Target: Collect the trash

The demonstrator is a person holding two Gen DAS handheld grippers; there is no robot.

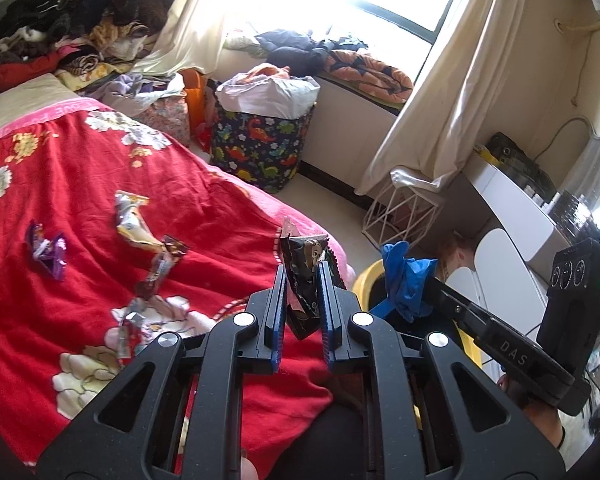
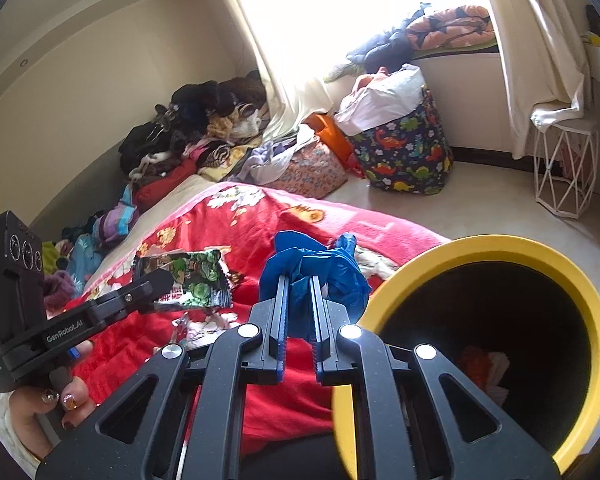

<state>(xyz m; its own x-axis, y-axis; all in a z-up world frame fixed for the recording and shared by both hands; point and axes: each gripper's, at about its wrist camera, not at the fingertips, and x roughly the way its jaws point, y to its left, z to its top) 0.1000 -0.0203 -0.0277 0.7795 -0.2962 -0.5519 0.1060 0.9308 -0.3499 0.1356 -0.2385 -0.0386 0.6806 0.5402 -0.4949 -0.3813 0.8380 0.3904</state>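
My left gripper (image 1: 303, 270) is shut on a dark snack wrapper (image 1: 306, 276) and holds it above the red blanket's edge; the wrapper also shows in the right wrist view (image 2: 188, 278). My right gripper (image 2: 299, 280) is shut on a crumpled blue plastic piece (image 2: 320, 268), just left of the yellow-rimmed trash bin (image 2: 540, 256). The blue piece also shows in the left wrist view (image 1: 404, 276), over the bin's rim (image 1: 366, 276). Several wrappers lie on the red blanket: a purple one (image 1: 48, 254), a yellow-silver one (image 1: 134, 220), a brown one (image 1: 162, 264) and a silvery one (image 1: 130, 326).
The bed (image 1: 100, 200) with the red floral blanket fills the left. Piled clothes (image 1: 72, 28) lie at its far end. A dinosaur-print hamper (image 1: 260, 140) and a white wire stool (image 1: 400, 212) stand on the floor by the window. A white desk (image 1: 512, 208) is at right.
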